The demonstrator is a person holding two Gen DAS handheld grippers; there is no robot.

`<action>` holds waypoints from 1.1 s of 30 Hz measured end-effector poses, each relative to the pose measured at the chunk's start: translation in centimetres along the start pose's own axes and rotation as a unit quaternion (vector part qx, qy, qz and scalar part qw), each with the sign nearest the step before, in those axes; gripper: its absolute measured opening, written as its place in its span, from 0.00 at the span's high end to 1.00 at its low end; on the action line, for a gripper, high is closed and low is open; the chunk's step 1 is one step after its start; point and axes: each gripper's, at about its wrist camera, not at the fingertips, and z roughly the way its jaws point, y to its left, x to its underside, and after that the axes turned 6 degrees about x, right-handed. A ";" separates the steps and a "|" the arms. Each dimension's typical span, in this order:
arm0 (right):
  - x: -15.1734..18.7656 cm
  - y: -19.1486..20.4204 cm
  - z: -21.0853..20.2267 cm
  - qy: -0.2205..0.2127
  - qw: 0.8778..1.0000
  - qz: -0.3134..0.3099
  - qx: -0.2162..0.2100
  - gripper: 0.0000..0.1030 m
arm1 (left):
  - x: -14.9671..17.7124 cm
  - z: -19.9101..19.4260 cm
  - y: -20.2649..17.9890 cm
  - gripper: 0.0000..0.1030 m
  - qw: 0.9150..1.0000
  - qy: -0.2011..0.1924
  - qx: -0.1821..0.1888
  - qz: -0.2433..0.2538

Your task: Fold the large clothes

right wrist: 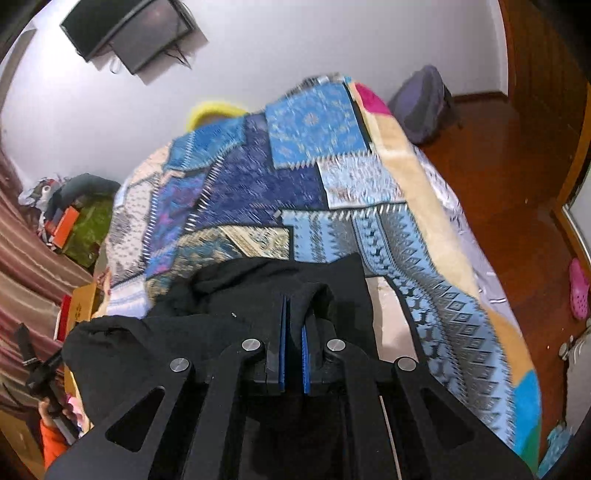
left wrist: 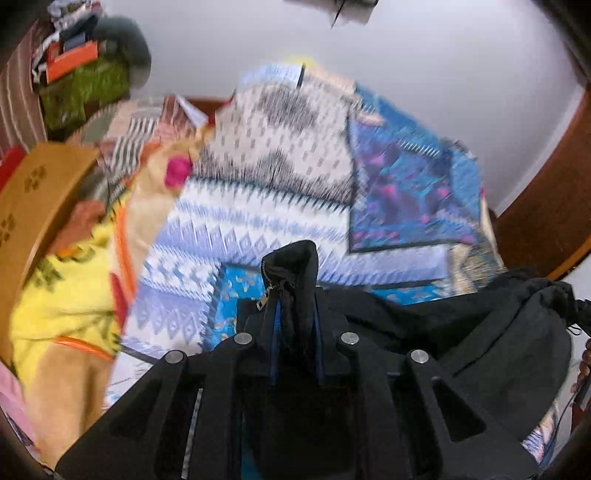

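A black zip-up garment [left wrist: 461,325] hangs between my two grippers above a bed with a blue patchwork cover [left wrist: 258,221]. My left gripper [left wrist: 295,302] is shut on a bunched edge of the garment next to its metal zipper pull [left wrist: 263,302]. In the right wrist view, my right gripper [right wrist: 294,317] is shut on another fold of the same black garment [right wrist: 155,332], which drapes left from the jaws. The patchwork cover [right wrist: 295,192] lies below and beyond it.
A yellow and orange blanket [left wrist: 62,306] and a brown cardboard box [left wrist: 37,192] lie left of the bed. A wall TV [right wrist: 125,29] hangs above. A grey backpack [right wrist: 421,103] and a pink shoe [right wrist: 578,291] sit on the wooden floor [right wrist: 509,221] at right.
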 end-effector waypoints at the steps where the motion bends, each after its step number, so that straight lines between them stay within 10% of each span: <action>1: 0.0 -0.1 0.5 0.002 1.000 -0.003 0.003 0.95 | 0.2 1.1 0.3 0.84 1.000 0.009 0.001 -0.006; 14: -0.2 0.9 -1.9 0.037 0.997 -0.064 0.031 0.85 | 1.8 -2.0 -0.6 0.54 0.998 -0.007 -0.047 0.052; 17: -0.2 0.8 -3.6 0.023 0.997 -0.053 0.059 0.65 | 2.1 -4.6 -1.7 0.40 0.995 -0.018 -0.056 0.086; 33: 3.9 8.5 -9.4 -0.058 0.980 -0.183 0.043 0.55 | 6.6 -7.2 -10.9 0.39 0.986 0.021 0.025 0.163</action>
